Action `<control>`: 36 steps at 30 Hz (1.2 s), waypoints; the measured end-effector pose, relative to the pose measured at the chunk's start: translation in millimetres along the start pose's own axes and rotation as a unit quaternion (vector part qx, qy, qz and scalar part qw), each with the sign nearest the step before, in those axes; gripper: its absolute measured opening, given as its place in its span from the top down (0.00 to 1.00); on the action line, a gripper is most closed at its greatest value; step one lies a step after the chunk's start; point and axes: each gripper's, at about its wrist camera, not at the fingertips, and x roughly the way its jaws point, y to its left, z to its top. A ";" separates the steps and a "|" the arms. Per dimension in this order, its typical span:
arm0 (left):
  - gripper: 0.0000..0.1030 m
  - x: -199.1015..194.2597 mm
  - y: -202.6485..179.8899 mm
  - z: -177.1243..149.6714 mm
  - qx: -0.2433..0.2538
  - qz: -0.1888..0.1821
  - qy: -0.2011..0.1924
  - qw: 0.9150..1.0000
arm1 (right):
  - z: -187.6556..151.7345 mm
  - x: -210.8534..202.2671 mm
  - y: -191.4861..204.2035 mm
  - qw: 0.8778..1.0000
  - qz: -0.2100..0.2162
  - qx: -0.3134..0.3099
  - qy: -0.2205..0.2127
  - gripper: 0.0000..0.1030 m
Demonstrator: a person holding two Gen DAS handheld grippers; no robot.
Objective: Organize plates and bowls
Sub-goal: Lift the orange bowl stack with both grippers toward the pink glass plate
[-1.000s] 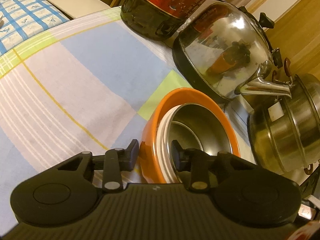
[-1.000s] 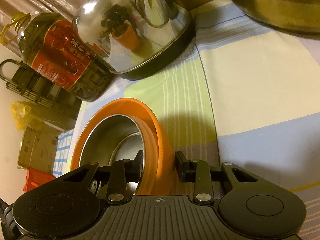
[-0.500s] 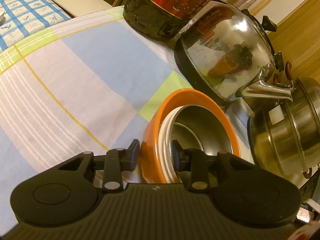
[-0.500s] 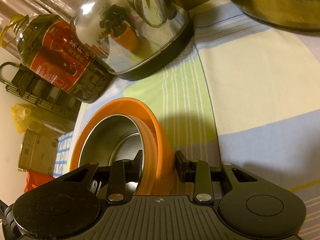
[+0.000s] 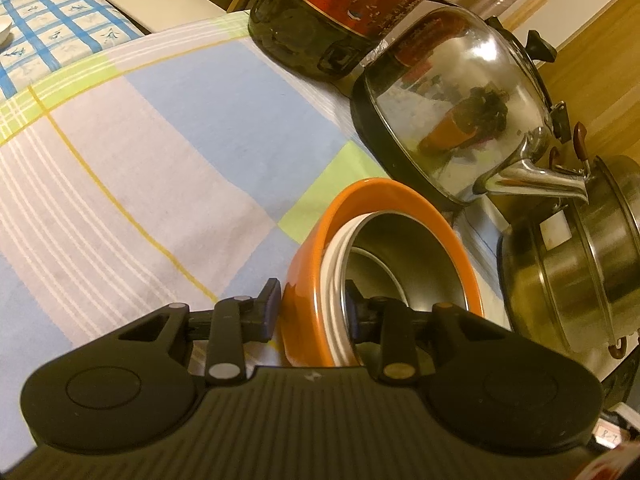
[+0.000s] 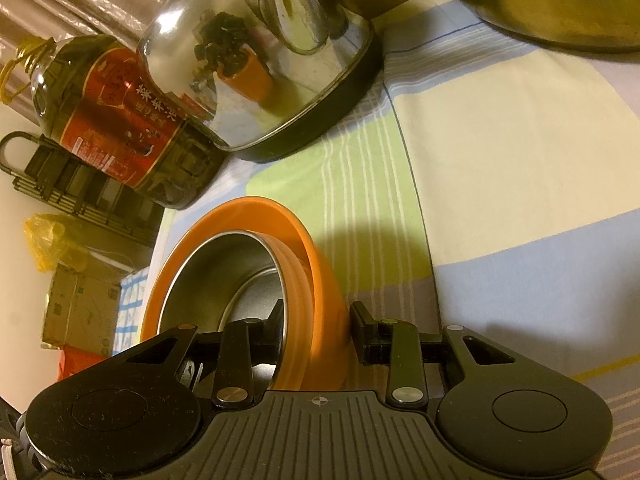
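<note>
So both grippers are pinching the same nested stack right now, each on an opposite side of the rim. The left gripper [image 5: 310,306] is clamping down on the wall of the orange bowl [image 5: 384,216], one finger on the outside and the other inside the steel bowl [image 5: 404,256], with what looks like a white rim sandwiched between the two. The right gripper [image 6: 318,326] is doing the same on its side, jaws squeezing the orange wall and the steel liner together. The stack is sitting over the checked tablecloth [image 5: 140,152]; I honestly can't tell if the bottom is touching the cloth or hanging just above it. My read: the nesting part is done and the two-handed carry or set-down is the step in hand. Next move is probably needing both hands travelling together and level, since uneven pulling could twist the bowls apart or let the steel one slide. Going left to right around it: open cloth on the left, then the big oil bottle [image 5: 344,12] at the back, the shiny kettle [image 5: 460,112] just beside the stack with its spout poking out, and the steel steamer pot [image 5: 580,272] on the right. Those last two are crowding that side, so the free room is looking like it's off to the left.
</note>
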 end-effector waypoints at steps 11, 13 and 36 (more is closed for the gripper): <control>0.72 -10.4 -6.3 -6.0 0.017 0.000 0.014 1.000 | -0.4 -12.6 -3.1 1.000 -0.002 0.004 0.005 0.69; 0.72 -15.2 -8.1 -6.9 0.019 -0.003 0.014 1.000 | -1.1 -17.9 -1.8 1.000 -0.001 0.002 0.002 0.69; 0.72 -105.2 -49.9 -42.6 0.062 -0.052 0.013 0.997 | -32.4 -137.9 14.8 0.999 -0.014 0.010 -0.042 0.69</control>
